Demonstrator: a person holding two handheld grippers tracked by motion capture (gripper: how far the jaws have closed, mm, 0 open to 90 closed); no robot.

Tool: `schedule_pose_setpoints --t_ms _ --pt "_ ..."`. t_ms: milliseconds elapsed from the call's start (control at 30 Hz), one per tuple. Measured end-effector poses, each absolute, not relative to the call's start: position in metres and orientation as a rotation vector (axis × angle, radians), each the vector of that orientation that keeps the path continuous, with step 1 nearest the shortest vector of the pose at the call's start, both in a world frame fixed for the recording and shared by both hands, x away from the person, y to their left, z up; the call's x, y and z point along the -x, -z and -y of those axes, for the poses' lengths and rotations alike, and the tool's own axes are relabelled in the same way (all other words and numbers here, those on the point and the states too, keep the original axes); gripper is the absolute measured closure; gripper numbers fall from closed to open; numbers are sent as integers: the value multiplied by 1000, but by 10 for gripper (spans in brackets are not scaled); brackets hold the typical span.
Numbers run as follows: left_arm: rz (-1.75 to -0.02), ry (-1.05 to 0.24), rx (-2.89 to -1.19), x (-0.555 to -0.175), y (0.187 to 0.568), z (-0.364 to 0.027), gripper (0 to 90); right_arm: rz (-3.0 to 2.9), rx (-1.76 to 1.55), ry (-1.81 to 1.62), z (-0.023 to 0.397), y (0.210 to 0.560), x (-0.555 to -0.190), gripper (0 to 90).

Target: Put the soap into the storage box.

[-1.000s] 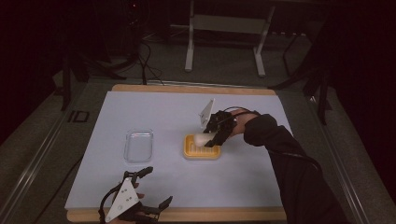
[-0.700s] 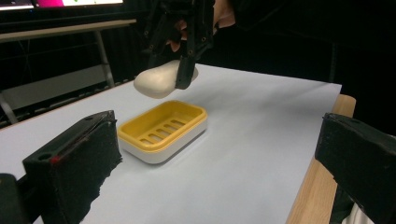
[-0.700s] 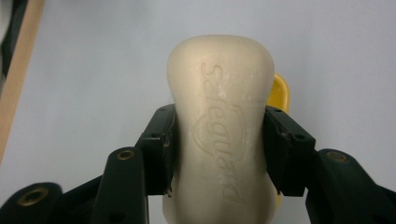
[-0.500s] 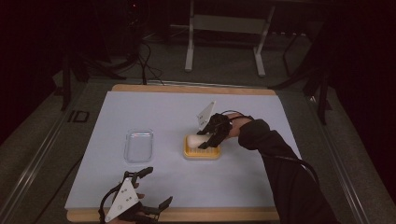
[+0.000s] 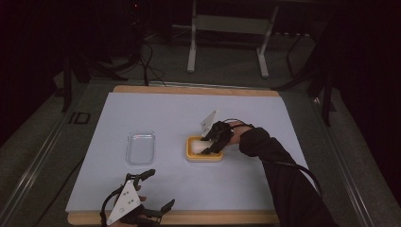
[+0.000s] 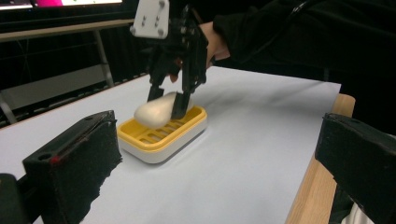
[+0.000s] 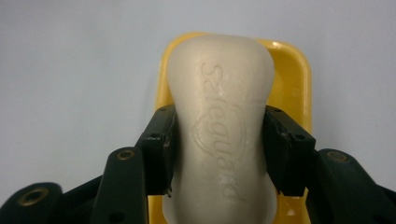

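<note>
Since the earlier frame the right gripper [image 5: 208, 149] has come down and a little nearer, bringing the soap bar [image 7: 219, 126] low over the soap dish [image 5: 204, 155]; the left gripper [image 5: 158, 191] has stayed put at the near edge. The right gripper's black jaws are clamped on the bar's pinched waist, one flat pad on each side. The bar is a smooth, off-white, rounded oblong with a brand word and a shield pressed into its top face. In the left gripper view it hangs tilted, its far end down on or just above the dish's ribs; whether it touches cannot be told. The dish is a rounded rectangle with a glossy yellow slotted tray set in a white base, and it stands right of the middle of the tabletop [image 5: 161, 113], which is a matt, pale blue-grey sheet with a wooden edge. A clear plastic lid [image 5: 141, 147], shallow and rounded at the corners, lies left of the dish, well apart. The left gripper's foam-padded jaws stand wide with nothing between them.
</note>
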State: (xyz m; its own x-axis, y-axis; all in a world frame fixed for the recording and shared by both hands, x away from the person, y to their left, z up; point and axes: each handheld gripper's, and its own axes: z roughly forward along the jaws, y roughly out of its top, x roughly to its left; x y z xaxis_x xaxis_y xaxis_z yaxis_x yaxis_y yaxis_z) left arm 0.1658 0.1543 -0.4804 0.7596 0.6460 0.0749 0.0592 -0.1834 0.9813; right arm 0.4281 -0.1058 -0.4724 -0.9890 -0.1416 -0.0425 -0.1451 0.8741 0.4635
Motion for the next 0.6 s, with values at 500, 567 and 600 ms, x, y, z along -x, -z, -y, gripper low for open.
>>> schedule_pose_setpoints --t_ms 500,567,600 --pt "-562 -570 -1695 -166 481 -154 1 -3035 179 -712 104 496 -434 485" --pt "-562 -568 -1695 -166 481 -154 1 -3039 181 -715 104 494 -433 465" --pt "-562 -569 -1696 -166 481 -154 1 -3039 181 -715 104 494 -433 450"
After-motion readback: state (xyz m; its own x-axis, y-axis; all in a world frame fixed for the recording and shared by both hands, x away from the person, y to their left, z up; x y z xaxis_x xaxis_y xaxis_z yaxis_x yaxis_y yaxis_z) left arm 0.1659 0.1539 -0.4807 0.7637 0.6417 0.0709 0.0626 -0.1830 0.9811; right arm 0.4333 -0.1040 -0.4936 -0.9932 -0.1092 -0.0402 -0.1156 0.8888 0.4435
